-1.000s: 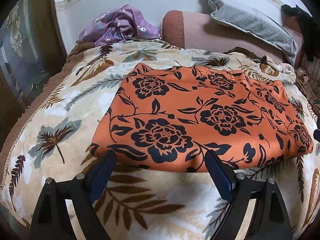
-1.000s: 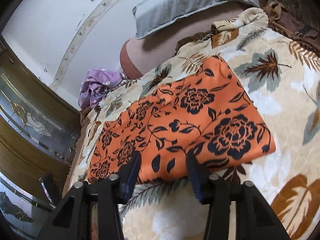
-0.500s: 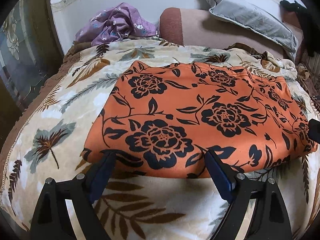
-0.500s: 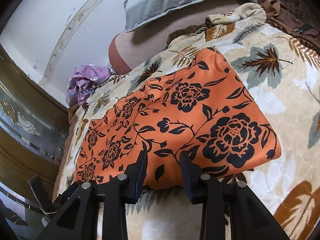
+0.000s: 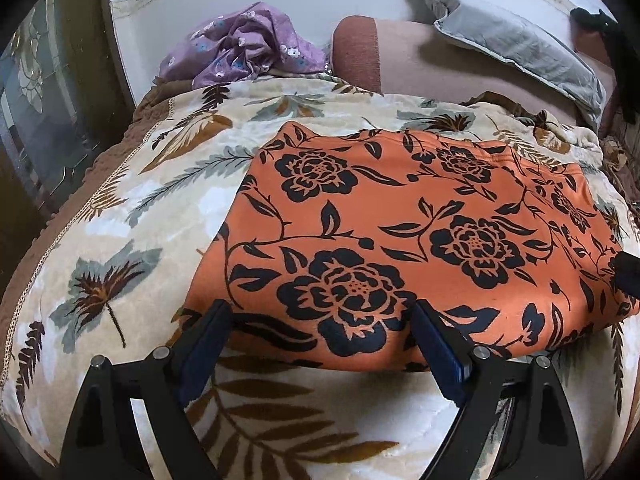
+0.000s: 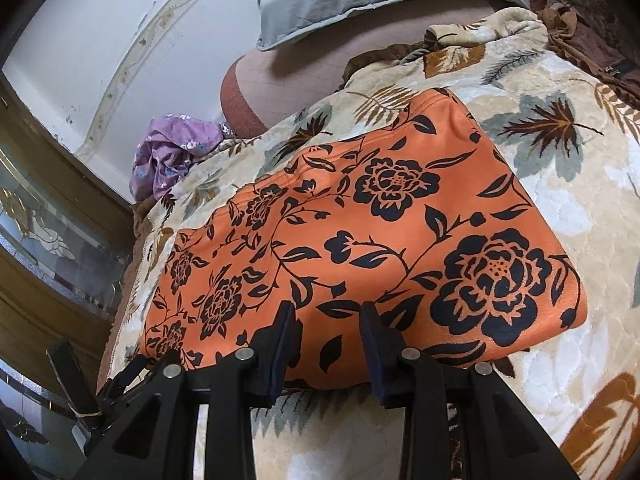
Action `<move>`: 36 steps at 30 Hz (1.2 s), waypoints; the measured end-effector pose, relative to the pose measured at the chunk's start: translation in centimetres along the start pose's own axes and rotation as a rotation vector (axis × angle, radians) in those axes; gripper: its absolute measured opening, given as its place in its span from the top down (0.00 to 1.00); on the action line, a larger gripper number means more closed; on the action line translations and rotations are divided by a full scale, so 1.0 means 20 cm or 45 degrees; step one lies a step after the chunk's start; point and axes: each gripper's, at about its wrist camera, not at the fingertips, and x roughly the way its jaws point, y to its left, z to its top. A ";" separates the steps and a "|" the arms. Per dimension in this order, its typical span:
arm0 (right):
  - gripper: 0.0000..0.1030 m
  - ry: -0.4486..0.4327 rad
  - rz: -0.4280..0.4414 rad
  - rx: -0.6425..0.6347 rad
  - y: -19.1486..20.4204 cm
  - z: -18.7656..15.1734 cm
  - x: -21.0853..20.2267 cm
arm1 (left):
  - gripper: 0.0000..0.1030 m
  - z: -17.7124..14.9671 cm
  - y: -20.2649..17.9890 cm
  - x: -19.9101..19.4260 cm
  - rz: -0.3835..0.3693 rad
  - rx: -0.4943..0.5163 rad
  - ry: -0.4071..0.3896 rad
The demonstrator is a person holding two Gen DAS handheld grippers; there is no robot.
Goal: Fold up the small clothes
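Observation:
An orange garment with black flowers [image 5: 420, 248] lies flat, folded into a rectangle, on a cream leaf-print blanket [image 5: 120, 216]. My left gripper [image 5: 320, 320] is open wide, its fingertips at the garment's near edge, left of middle. In the right wrist view the garment [image 6: 380, 240] runs from lower left to upper right. My right gripper [image 6: 326, 316] is open by a narrower gap, its fingertips over the garment's near edge. Its tip shows at the right edge of the left wrist view [image 5: 628, 276].
A crumpled purple floral cloth [image 5: 248, 48] lies at the head of the bed by the white wall. A brown bolster [image 5: 420, 60] and a grey pillow [image 5: 520, 44] lie behind the garment. A wooden glass-panelled cabinet [image 6: 48, 248] stands at the bed's left side.
Both grippers have moved forward to the garment's near edge. The right gripper's fingers have narrowed their gap. The garment has not moved.

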 end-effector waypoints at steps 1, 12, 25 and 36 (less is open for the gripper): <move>0.66 0.003 -0.003 0.000 0.00 0.00 0.00 | 0.13 0.00 0.00 0.00 0.000 -0.001 0.001; 0.65 0.045 -0.041 0.054 -0.05 0.00 0.07 | 0.13 -0.01 -0.02 0.00 -0.010 -0.010 0.026; 0.64 -0.056 -0.038 0.070 -0.08 0.01 -0.07 | 0.13 0.15 0.01 -0.35 -0.132 -0.132 -0.047; 0.64 -0.063 -0.041 0.105 -0.13 0.02 -0.08 | 0.09 0.12 0.10 0.02 0.065 -0.081 0.054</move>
